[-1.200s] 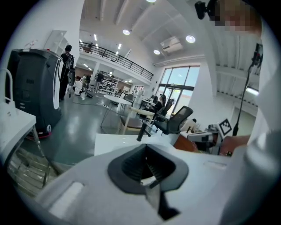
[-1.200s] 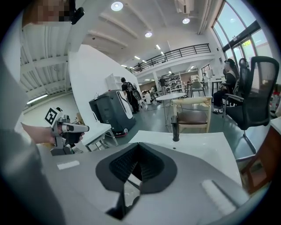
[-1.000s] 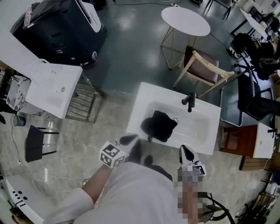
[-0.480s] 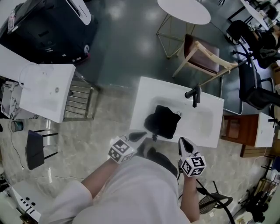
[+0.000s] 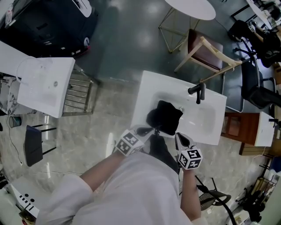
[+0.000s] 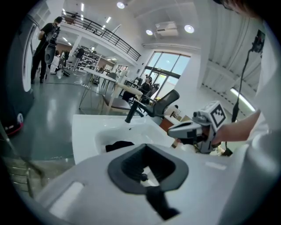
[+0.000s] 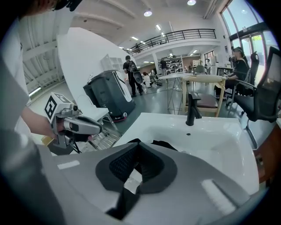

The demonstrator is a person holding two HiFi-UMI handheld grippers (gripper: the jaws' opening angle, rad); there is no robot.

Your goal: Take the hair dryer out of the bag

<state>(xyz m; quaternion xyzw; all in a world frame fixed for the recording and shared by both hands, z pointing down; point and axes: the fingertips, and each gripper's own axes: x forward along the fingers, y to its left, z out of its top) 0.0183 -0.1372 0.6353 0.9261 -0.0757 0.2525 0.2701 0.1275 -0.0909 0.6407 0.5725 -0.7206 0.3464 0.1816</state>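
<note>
- Left gripper and right gripper, jaws closed and empty, have sunk nearer the bag in the sink.
- Approach only; bag still untouched.

Large open-plan hall, reading as a lab-cum-showroom with office space. Spotlights are shining from a high ceiling, and a railed mezzanine is running along the far side. Freestanding washbasins are standing on polished floor among office chairs and a round table. People are standing about.
</note>
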